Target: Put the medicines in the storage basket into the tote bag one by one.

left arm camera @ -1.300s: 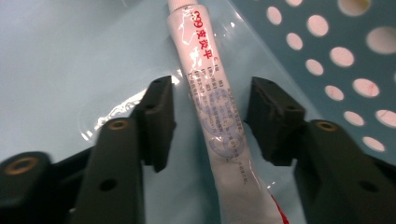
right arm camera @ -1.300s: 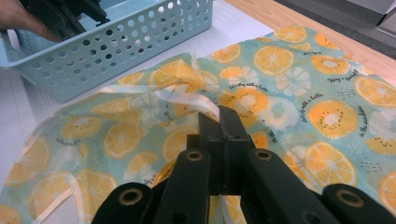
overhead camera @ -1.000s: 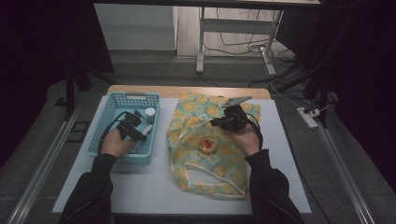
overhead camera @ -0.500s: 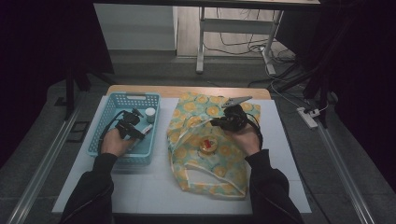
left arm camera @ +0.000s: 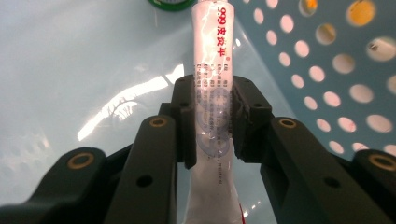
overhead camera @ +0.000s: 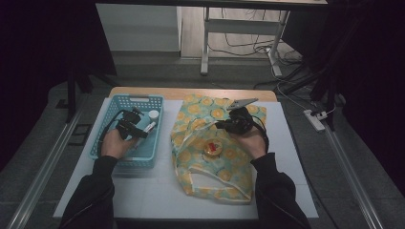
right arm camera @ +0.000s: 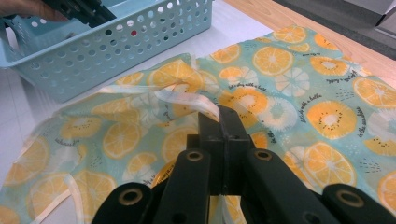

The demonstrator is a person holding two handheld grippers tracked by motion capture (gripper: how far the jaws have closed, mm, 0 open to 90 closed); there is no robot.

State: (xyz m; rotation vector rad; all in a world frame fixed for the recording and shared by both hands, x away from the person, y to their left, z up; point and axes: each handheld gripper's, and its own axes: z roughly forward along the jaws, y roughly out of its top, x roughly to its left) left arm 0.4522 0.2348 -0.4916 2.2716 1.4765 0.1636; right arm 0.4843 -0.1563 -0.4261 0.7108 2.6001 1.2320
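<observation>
From above, the left gripper [overhead camera: 136,130] sits inside the pale blue perforated plastic basket [overhead camera: 125,101]. Well apart to its right, the right gripper [overhead camera: 228,125] pinches the rim of the orange-slice printed fabric tote bag [overhead camera: 210,179] to hold its mouth up.

In the left gripper view, the white squeeze tube with red lettering [left arm camera: 212,56] runs lengthwise between the jaws, which have just been closing and now clamp it at mid-body, cap end away.

In the right gripper view, the jaws are fully closed on the bag's pale hem [right arm camera: 187,99]; the basket [right arm camera: 107,51] lies up-left.
</observation>
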